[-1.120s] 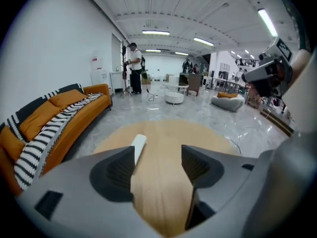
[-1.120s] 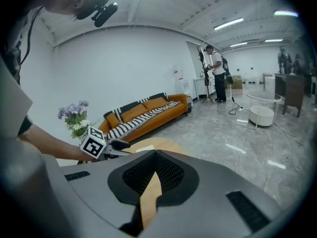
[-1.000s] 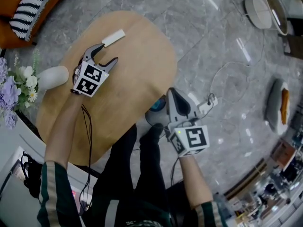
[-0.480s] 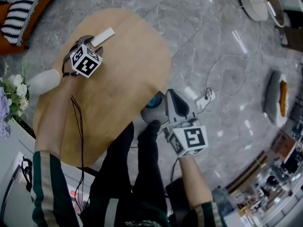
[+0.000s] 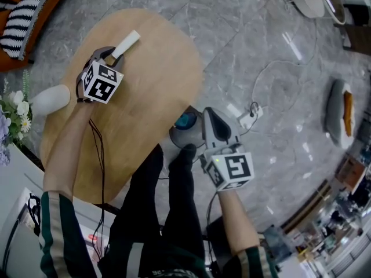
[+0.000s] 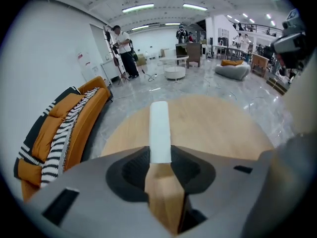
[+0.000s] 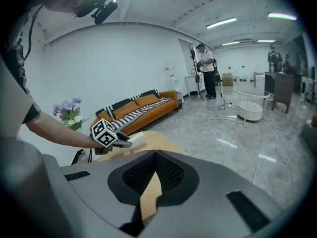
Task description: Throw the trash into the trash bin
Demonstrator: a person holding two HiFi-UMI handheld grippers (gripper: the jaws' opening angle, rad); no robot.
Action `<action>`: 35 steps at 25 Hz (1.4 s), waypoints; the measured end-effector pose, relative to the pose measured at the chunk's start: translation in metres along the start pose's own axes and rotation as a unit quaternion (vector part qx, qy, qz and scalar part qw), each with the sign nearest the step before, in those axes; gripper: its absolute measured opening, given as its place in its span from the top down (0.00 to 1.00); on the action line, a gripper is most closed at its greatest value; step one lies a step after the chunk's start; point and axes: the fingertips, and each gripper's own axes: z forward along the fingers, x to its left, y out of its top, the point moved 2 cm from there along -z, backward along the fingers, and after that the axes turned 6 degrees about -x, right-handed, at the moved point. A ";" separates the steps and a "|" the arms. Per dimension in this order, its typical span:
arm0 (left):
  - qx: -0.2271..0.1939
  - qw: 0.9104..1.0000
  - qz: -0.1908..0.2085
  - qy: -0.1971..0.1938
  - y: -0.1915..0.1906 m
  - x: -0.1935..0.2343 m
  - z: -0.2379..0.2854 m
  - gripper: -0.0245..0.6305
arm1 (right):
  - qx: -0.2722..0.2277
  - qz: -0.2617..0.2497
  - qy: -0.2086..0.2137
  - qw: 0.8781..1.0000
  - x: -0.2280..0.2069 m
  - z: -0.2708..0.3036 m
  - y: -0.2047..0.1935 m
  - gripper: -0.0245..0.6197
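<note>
left gripper (image 5: 109, 53) over wooden table (image 5: 156, 91); jaws just closed in, clamped on near end of white strip (image 5: 127, 42), far end poking past tips. trash bin (image 5: 184, 124) on floor at table edge. right gripper (image 5: 211, 117) just beside bin, jaws pressed together, empty.

- Near end of white strip (image 5: 126, 43) was hidden between jaws of left gripper (image 5: 110, 53), which had just been closing on it.
- Trash bin (image 5: 184, 122) was partly hidden by right gripper (image 5: 208, 112) on its 3 o'clock side.
- Sofa (image 5: 26, 13) at 10 o'clock in head view was cut by picture edge.
- Flowers (image 5: 14, 112) at 9 o'clock were cut too.
- Far people (image 6: 122, 46) at 11 o'clock in left gripper view were too small to tell much.
- Big grey shape (image 6: 297, 148) at 3 o'clock there was too blurred to tell.
</note>
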 end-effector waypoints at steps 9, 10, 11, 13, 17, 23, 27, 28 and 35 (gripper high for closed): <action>-0.075 0.995 -0.041 -0.046 0.060 -0.087 -0.044 0.76 | -0.021 0.009 -0.024 0.999 -0.028 -0.053 -0.002 0.96; -0.082 0.994 -0.042 -0.054 0.067 -0.099 -0.049 0.76 | -0.024 0.010 -0.028 0.999 -0.033 -0.061 -0.003 0.96; -0.090 0.993 -0.044 -0.061 0.074 -0.111 -0.053 0.76 | -0.027 0.010 -0.032 0.999 -0.038 -0.068 -0.004 0.96; -0.106 0.990 -0.051 -0.073 0.088 -0.135 -0.060 0.76 | -0.031 0.013 -0.041 0.999 -0.049 -0.084 -0.007 0.96; -0.131 0.985 -0.067 -0.089 0.108 -0.183 -0.069 0.76 | -0.035 0.022 -0.058 0.997 -0.071 -0.114 -0.020 0.96; -0.126 0.976 -0.097 -0.147 0.114 -0.265 -0.072 0.76 | -0.034 0.040 -0.079 0.995 -0.094 -0.150 -0.045 0.96; -0.106 0.975 -0.082 -0.179 0.100 -0.322 -0.064 0.76 | -0.032 0.051 -0.091 0.994 -0.105 -0.166 -0.062 0.96; -0.100 0.975 -0.077 -0.183 0.094 -0.334 -0.060 0.76 | -0.032 0.053 -0.093 0.994 -0.108 -0.170 -0.066 0.96; -0.047 0.975 -0.064 -0.207 0.038 -0.398 -0.034 0.76 | -0.022 0.063 -0.105 0.992 -0.123 -0.194 -0.094 0.96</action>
